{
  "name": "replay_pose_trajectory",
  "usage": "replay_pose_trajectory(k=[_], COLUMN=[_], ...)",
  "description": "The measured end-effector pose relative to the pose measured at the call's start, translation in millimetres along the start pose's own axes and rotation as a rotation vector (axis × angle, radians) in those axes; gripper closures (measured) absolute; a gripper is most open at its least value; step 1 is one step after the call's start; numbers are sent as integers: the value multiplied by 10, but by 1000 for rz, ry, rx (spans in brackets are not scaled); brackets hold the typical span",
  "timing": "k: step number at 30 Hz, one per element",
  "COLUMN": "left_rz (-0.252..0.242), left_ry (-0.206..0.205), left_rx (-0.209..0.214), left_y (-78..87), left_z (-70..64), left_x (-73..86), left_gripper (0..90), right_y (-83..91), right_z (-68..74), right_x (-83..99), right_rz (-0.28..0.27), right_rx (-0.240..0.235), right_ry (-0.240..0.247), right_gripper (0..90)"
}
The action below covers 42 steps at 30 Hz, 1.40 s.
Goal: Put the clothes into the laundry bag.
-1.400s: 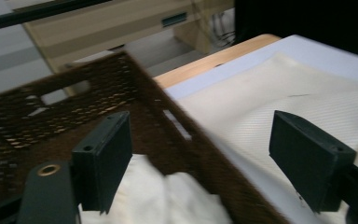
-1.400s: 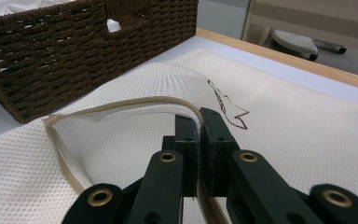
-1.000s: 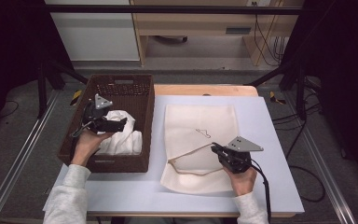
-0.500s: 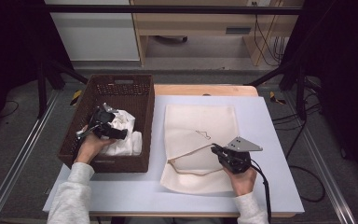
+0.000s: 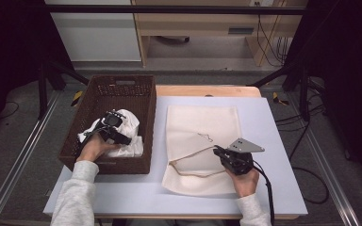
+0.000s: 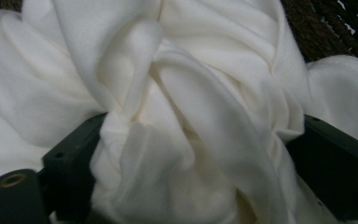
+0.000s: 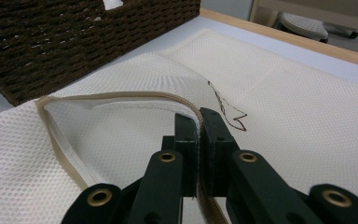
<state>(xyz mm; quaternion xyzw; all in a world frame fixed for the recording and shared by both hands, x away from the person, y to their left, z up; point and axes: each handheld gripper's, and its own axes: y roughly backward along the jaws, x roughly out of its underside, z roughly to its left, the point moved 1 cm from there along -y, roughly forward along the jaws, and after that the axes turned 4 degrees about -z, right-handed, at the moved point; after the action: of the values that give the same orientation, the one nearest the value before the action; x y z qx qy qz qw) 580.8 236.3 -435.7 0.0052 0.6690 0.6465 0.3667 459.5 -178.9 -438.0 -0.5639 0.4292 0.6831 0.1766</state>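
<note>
high view: two grippers at work on white cloth (image 5: 122, 134) and mesh bag (image 5: 202, 136).
left gripper (image 6: 191, 154) jaws wide apart, cloth bunched between them; right gripper (image 7: 198, 126) pinched tight on the bag's raised edge.

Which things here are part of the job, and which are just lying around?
In the job:
white cloth, left gripper closing around it
mesh bag, right gripper pinching its opening edge
basket holding the cloth

Lying about:
cables on floor
wooden furniture behind table
</note>
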Motion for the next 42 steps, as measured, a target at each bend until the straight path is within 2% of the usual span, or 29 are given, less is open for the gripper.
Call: replay_pose_trajectory(k=[3, 7, 10, 15, 18, 21, 25, 30, 33, 37, 42], left_rz=[10, 3, -1, -5, -37, -95, -222, -361, -437, -542, -659], left_ry=[-3, 6, -14, -20, -23, -16, 15, 20, 47, 79, 92], left_rx=[-16, -16, -14, -4, 1, 0, -12, -56, -82, -95, -124], left_y=[6, 38, 56, 84, 119, 179, 300, 446, 513, 611, 722], left_z=[-20, -39, -62, -79, -93, -92, -74, -73, -59, -32, -22], left_x=[-4, 5, 3, -1, -1, 1, 15, 50, 70, 107, 146], left_gripper=[248, 390, 511, 585, 612, 623, 628, 630, 631, 634, 634], right_y=[-5, 8, 5, -2, 2, 2, 3, 10, 4, 7, 8], right_z=[-1, -12, -15, -20, -30, -32, -32, -38, -39, -42, -41], right_x=[0, -8, -7, 2, 2, 3, 4, 1, 5, 4, 2], right_rz=[2, 1, 4, 9, 9, 11, 11, 8, 13, 12, 11], right_rx=[-3, 0, -1, -1, -3, -1, 1, 1, -2, -2, -1], right_ry=[-1, -4, -12, -14, -19, -21, -21, -23, -24, -26, -29], right_gripper=[862, 864, 865, 866, 866, 866, 866, 866, 867, 867, 867])
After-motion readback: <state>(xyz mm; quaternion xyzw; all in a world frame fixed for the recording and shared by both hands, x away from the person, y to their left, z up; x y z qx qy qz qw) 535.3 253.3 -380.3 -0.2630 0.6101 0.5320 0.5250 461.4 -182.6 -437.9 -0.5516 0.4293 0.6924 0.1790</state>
